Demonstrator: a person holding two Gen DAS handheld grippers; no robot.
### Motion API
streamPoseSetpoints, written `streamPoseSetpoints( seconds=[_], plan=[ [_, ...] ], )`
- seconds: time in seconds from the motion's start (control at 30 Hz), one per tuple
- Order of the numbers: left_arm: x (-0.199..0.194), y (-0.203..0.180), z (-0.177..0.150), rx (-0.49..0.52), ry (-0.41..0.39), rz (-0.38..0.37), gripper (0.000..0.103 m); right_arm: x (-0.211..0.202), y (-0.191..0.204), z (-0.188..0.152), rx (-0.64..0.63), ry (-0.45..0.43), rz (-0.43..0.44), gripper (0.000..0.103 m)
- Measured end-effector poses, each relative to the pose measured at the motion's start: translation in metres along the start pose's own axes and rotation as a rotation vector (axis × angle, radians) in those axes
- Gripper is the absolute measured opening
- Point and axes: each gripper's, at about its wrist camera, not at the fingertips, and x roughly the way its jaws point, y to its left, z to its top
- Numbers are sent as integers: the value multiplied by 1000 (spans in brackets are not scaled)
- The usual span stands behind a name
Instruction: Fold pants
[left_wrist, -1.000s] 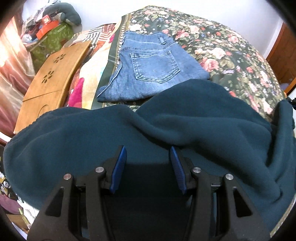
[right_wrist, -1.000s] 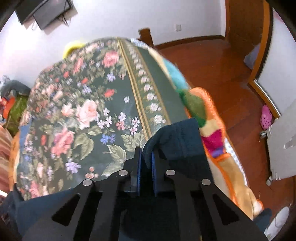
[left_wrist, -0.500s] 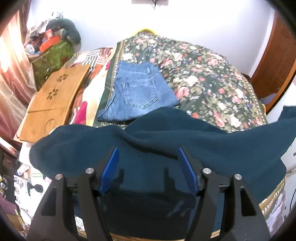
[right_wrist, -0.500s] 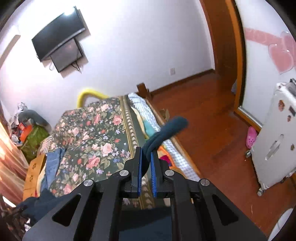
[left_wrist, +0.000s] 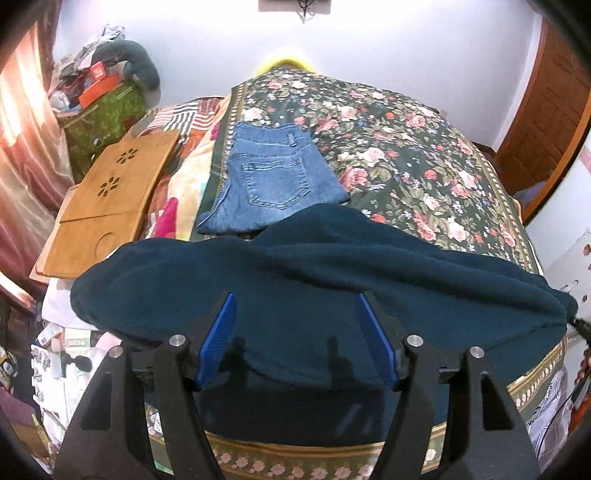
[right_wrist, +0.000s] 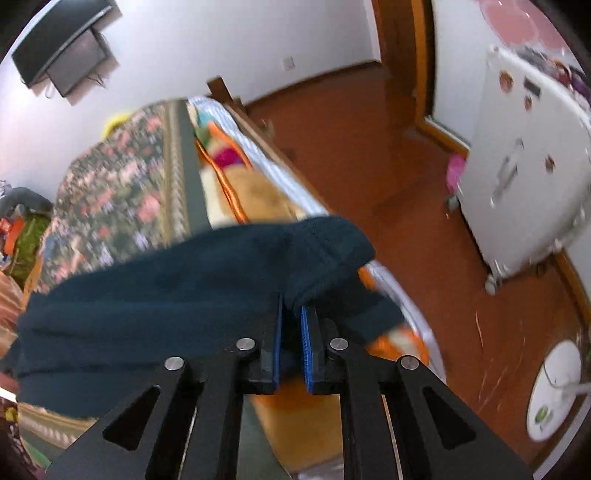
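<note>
We work over a bed covered by a dark floral bedspread (left_wrist: 424, 147), white walls behind it and a red-brown wood floor (right_wrist: 388, 177) to its right. Nearest us, the left gripper (left_wrist: 297, 343) stands spread wide, its blue pads apart, with nothing between them; the teal fleece pants (left_wrist: 314, 280) hang just ahead of and under it. The right gripper (right_wrist: 291, 325) is pressed together on a bunched end of the same pants (right_wrist: 184, 280), which stretch leftward from it, raised over the bed's edge. Beyond the teal cloth, a folded pair of jeans (left_wrist: 273, 181) lies flat on the bedspread, and a wooden lap desk (left_wrist: 110, 199) lies farther left. We judge the fold is only starting. To do it well, we should bring our open left gripper onto the far end, pinch through both layers, pull the cloth taut and level, then lay it down short of the jeans.
</note>
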Motion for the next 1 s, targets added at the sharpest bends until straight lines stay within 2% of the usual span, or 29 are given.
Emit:
streamPoseSetpoints(
  seconds=[0.1, 0.23, 0.33, 0.4, 0.43, 0.6, 0.73, 0.83, 0.9, 1.0],
  plan=[
    [0, 14, -2, -24, 4, 9, 67, -11, 1, -5, -32, 36, -34, 20],
    [-2, 37, 0, -53, -12, 28, 67, -37, 12, 3, -95, 27, -69, 22],
    [-5, 62, 7, -78, -33, 39, 69, -54, 35, 16, -137, -23, -57, 35],
    [-6, 77, 13, -92, -50, 53, 71, -59, 62, 28, -191, -59, -37, 47],
    [-7, 87, 17, -98, -63, 68, 73, -59, 73, 31, -214, -69, -29, 48],
    [0, 138, 34, -144, -70, 84, 81, -45, 159, 55, -344, -86, 49, 48],
    [18, 188, 49, -208, -42, 104, 82, -26, 245, 62, -450, -93, 177, 48],
    [43, 223, 54, -270, 22, 77, 82, -12, 308, 61, -531, -83, 264, 48],
    [67, 242, 54, -315, 94, 17, 82, 0, 344, 56, -588, -61, 295, 48],
    [97, 256, 51, -362, 174, -29, 82, 23, 406, 41, -691, -13, 352, 48]
  ],
)
